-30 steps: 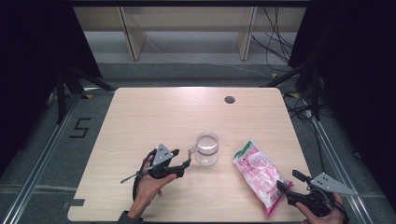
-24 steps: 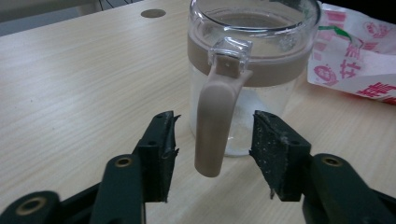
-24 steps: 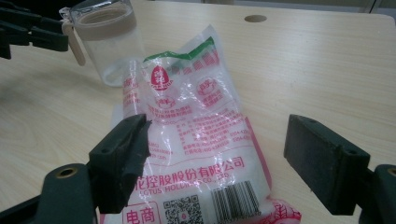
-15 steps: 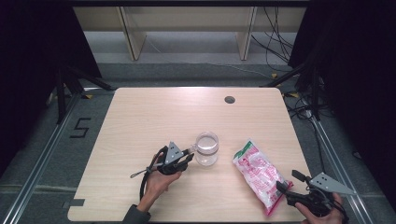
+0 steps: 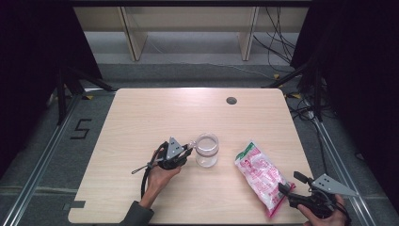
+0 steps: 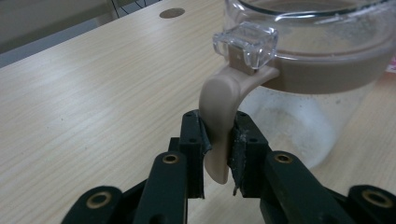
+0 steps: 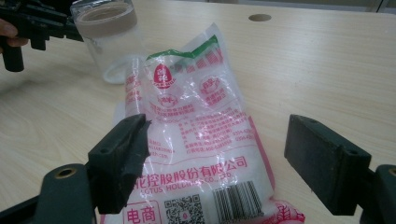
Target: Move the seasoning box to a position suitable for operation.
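Gripping the beige handle of the clear jar is the step in hand, and it goes best if the pinch stays square on the handle's flat sides, low on its curve, so the jar cannot swing when moved. The left gripper has just been closing its jaws, and its pads now press the handle from both sides. The jar stands mid-table, slightly near. Further right, the right gripper holds its jaws spread wide (touching nothing) over the near end of the pink-printed bag.
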The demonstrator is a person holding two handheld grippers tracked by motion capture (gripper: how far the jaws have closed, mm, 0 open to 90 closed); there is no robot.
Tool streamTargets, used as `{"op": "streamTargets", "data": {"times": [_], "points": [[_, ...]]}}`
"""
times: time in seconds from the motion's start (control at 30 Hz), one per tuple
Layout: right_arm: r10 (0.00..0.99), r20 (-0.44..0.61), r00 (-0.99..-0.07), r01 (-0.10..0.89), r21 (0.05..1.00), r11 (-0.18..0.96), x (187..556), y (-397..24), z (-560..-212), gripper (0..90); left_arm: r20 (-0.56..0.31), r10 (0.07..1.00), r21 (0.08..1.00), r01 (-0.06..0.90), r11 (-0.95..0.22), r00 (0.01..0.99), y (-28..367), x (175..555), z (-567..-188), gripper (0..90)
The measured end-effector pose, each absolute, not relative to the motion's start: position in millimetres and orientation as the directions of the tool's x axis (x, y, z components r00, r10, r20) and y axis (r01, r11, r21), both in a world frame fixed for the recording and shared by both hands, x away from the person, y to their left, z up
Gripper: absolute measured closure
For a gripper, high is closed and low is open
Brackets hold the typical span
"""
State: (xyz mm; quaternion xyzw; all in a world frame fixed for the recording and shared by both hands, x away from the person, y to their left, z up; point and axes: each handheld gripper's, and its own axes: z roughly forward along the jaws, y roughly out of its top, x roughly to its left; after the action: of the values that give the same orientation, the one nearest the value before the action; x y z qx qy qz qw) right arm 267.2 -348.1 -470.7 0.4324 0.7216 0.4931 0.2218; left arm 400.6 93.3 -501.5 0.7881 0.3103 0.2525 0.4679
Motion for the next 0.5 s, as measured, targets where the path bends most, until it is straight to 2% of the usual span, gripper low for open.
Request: {"op": "streamTargets", "data": {"times": [0.13,0.33,0.5], "points": [[0.843,0.092,-0.530,0.394,0.907,0.149,268.1,-348.9,-471.3,22.5,0.124,0.720,0.893,0.240,-0.381,0.683,93.8,402.4,-501.3,76.3],[0.845,0.145,-0.515,0.443,0.889,0.117,265.5,-348.2,-471.2,22.5,0.113,0.727,0.894,0.250,-0.371,0.678,91.9,402.8,-501.2,77.2],[0.845,0.138,-0.517,0.439,0.890,0.123,266.1,-348.1,-471.7,22.5,0.124,0.716,0.892,0.239,-0.384,0.687,90.2,398.9,-500.6,77.1]]}}
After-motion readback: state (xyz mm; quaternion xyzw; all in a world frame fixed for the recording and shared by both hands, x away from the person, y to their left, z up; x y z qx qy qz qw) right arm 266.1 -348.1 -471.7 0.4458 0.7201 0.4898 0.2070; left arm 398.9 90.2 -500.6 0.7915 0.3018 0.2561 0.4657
